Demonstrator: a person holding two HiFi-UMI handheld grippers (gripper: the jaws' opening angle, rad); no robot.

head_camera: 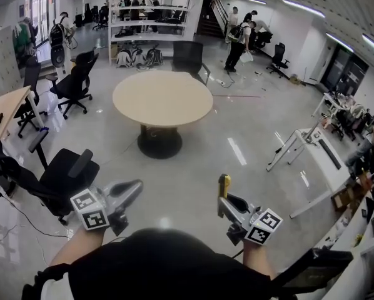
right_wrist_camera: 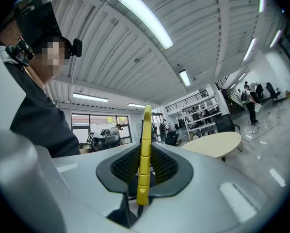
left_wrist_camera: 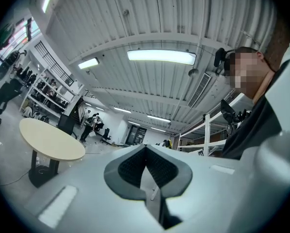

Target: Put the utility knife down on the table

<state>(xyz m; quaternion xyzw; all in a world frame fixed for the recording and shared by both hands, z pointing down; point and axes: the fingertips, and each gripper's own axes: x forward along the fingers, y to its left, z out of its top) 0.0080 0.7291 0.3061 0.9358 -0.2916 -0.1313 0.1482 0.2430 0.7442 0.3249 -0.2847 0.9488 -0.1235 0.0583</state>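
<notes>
A yellow utility knife (head_camera: 223,184) stands upright in my right gripper (head_camera: 222,200), which is shut on it, low and right of centre in the head view. In the right gripper view the knife (right_wrist_camera: 145,149) runs up between the dark pads (right_wrist_camera: 167,165) and sticks out past them. My left gripper (head_camera: 136,188) is held beside it at the left, shut with nothing in it; its pads (left_wrist_camera: 130,168) meet in the left gripper view. The round beige table (head_camera: 162,97) stands several steps ahead on a black pedestal, its top bare. It also shows as the table (left_wrist_camera: 50,140) and the table (right_wrist_camera: 215,142).
A black office chair (head_camera: 62,175) stands close at my left, with more chairs (head_camera: 74,83) further back. White desks (head_camera: 315,152) line the right side. Shelves (head_camera: 149,17) and people (head_camera: 240,39) are at the far end. Glossy grey floor lies between me and the table.
</notes>
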